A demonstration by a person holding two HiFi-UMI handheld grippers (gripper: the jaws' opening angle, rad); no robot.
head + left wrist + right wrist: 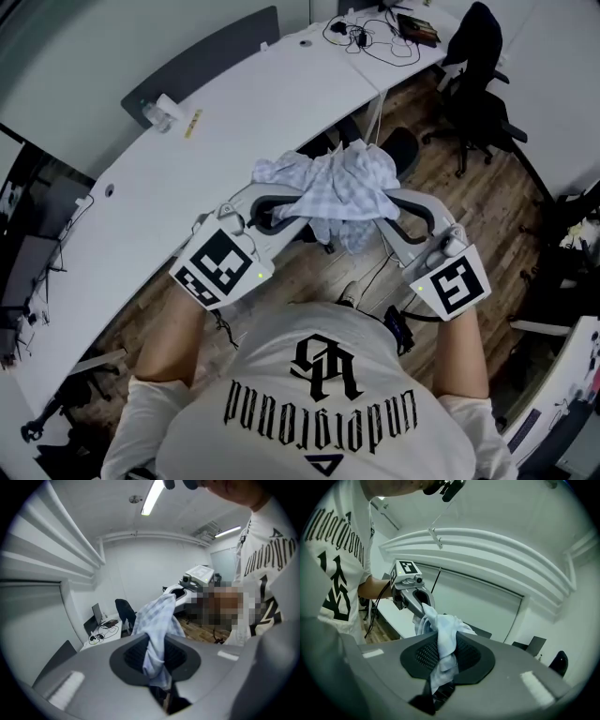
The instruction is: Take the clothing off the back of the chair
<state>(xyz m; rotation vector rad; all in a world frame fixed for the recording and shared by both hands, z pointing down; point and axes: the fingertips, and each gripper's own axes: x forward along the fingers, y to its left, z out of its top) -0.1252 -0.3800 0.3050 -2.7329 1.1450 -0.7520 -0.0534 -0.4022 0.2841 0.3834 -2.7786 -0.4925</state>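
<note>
Between the two sets of jaws the garment [339, 187] hangs as a bunched, slack span, light checked cloth, resting on nothing that shows. The left gripper [281, 208] has its jaws narrow and clamped on a twisted fold, and the cloth runs up and out ahead of the pads. The right gripper [396, 214] is the same: jaws nearly together, pinching a rolled edge, with the rest trailing forward toward the other jaws.

The likely reason for two pinch points at opposite ends is that the cloth stays spread enough to clear the chair back without snagging or dragging, and neither end drops to the floor. Each grip sits deep in the jaw throat, so a slip looks unlikely.

A dark chair [403, 145] part peeks out just beyond and below the jaws. The cloth looks lifted clear of it, but contact on the far side is hidden. By that reading the removal is about done.

Both forearms are bent and raised in front of the chest. The grippers angle inward and slightly downward, so the jaw tips converge toward the bundle, with the marker cubes nearest the body. The desk [234, 122] lies past the jaws, well apart from the cloth.
</note>
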